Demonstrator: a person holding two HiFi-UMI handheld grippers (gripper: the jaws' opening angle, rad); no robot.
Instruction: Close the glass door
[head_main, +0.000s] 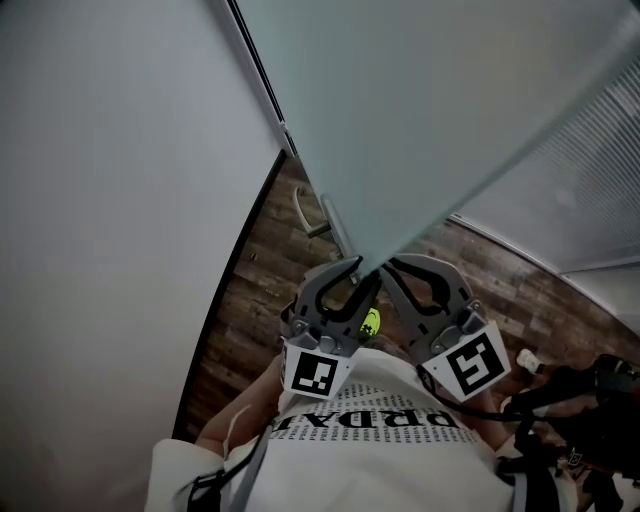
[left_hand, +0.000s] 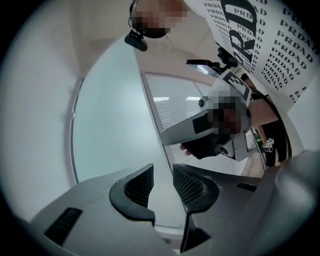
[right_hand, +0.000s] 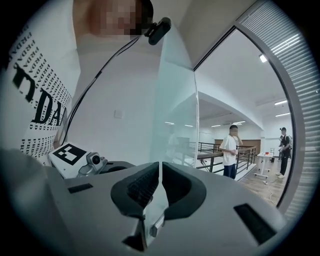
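Fingers (left_hand: 140, 186) of the left gripper (left_hand: 163, 176) stand wide. The free edge of the glass door (head_main: 420, 120) runs between them, pads clear of both faces. Plain white wall (head_main: 120, 200) at far left; dark plank floor (head_main: 265, 290) below.

Door: one large pane, pale green, frosted, smooth, with a hard straight edge. It slants down the head view and ends between the two grippers, close in front of the person.

Right gripper (right_hand: 160, 172): fingers narrow, pads closed on the pane's edge from both sides. Pads are black and cross-ribbed, rubbery in look; bodies are grey moulded plastic, curved like tongs.

Judgement: the door is being swung shut, with the right gripper doing the holding.
- Seat the left pads on the glass too, so the load is shared.
- Hold both grippers level and square to the edge; smooth glass will slip from a skewed pinch.
- Swing evenly and slow down near the frame. Glass should not slam.
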